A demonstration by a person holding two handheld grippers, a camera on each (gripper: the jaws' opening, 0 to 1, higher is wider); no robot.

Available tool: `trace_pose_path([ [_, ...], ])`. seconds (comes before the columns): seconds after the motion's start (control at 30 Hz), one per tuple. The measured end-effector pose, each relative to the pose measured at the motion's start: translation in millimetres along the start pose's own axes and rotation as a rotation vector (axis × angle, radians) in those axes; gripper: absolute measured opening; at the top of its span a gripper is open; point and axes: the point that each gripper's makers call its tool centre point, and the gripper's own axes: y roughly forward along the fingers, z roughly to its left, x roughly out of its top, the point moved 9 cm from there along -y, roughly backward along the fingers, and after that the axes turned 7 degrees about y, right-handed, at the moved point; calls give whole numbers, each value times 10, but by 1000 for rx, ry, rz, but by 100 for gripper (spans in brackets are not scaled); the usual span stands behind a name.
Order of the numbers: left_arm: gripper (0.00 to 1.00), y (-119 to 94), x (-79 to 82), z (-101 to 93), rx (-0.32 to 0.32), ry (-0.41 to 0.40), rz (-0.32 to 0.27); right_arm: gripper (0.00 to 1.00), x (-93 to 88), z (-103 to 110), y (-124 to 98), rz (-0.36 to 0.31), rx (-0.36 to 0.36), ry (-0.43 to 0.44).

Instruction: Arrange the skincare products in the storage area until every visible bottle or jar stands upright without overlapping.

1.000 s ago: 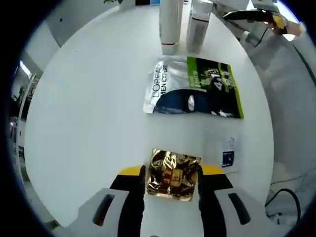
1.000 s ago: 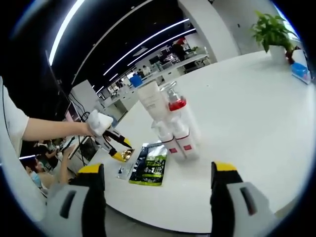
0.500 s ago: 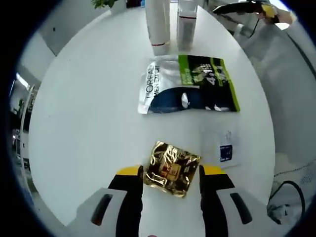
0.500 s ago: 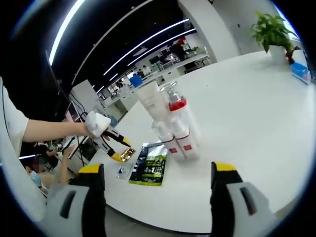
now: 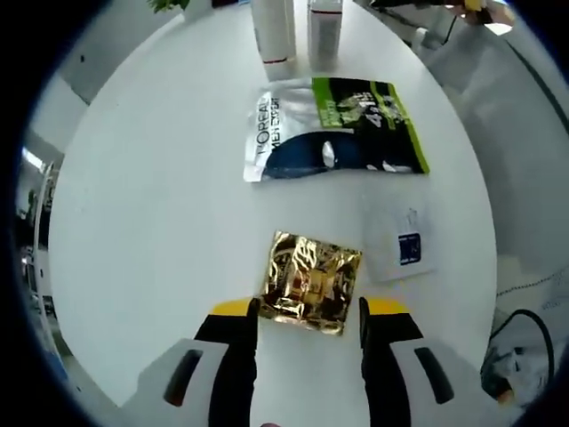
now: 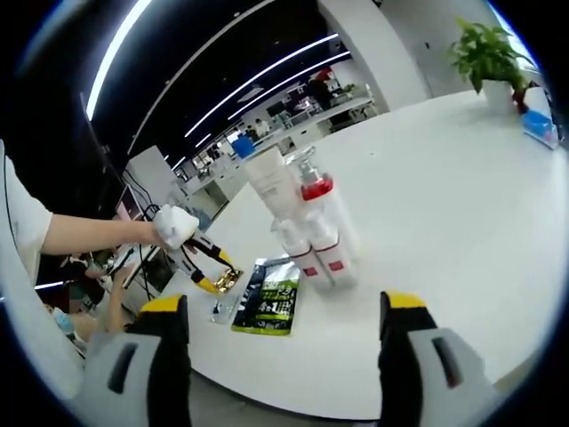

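A gold foil sachet (image 5: 307,283) lies flat on the white table (image 5: 151,205), its near edge between the fingertips of my open left gripper (image 5: 308,313). Beyond it lie a L'Oreal sachet (image 5: 333,138) and a small white sachet (image 5: 400,252), also flat. A white tube (image 5: 273,36) and a bottle (image 5: 324,31) stand upright at the far end. In the right gripper view my right gripper (image 6: 284,307) hangs open above the table, empty. Ahead stand the white tube (image 6: 271,182), a red-collared pump bottle (image 6: 318,189) and two small bottles (image 6: 313,251), upright and close together.
A person's hand (image 6: 173,222) holds the left gripper (image 6: 209,265) over the gold sachet (image 6: 228,280), beside the green sachet (image 6: 271,298). A potted plant (image 6: 489,53) and a blue item (image 6: 540,124) sit at the table's far right. Cables (image 5: 520,311) hang past the table edge.
The left gripper has drawn back a little, so the gold sachet lies further out from its jaws and looks slightly turned. The right gripper and the bottles have not moved.
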Motion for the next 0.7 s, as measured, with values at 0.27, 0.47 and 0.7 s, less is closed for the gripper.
trace_pose_path([
  [0.27,37,-8,-13,6,11,-42,-4,89,-3,-7,1,1,0,1],
  [0.47,37,-8,-28,6,18,-66,-8,89,-4,-10,0,1,0,1],
  [0.7,37,-39,-27,5,27,-90,-9,89,-5,-5,0,0,0,2],
])
